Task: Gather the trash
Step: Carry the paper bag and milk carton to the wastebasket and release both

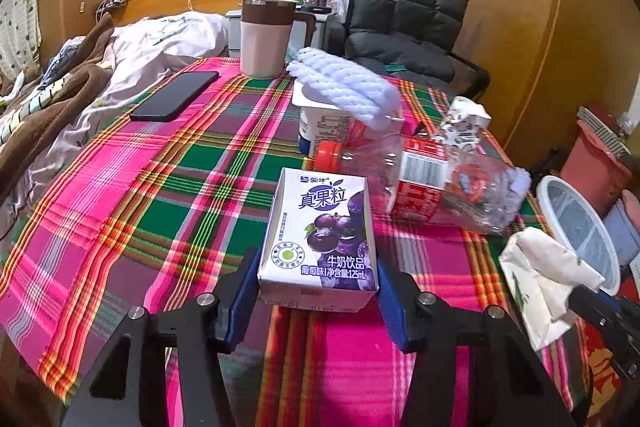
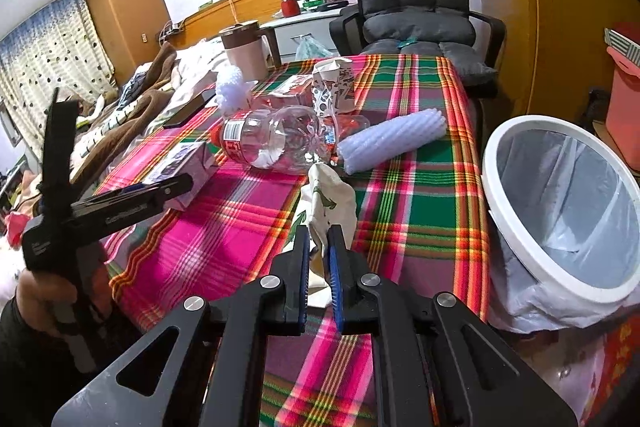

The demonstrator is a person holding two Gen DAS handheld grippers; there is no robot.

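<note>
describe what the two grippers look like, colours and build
Both match: black angular linkage arms with cut-out slots and round silver pivot bolts, ending in blue-padded fingers. The left gripper has small pale lettering along one arm and a black handle; a dark sleeve shows below it.

Indoor light was bright and even; the upper wall glared white, edges bowed and darkened, centres stayed sharp.

"真果粒", "牛奶饮品" and seemingly "125mL" on the purple milk carton (image 1: pixel 320 239)
</note>
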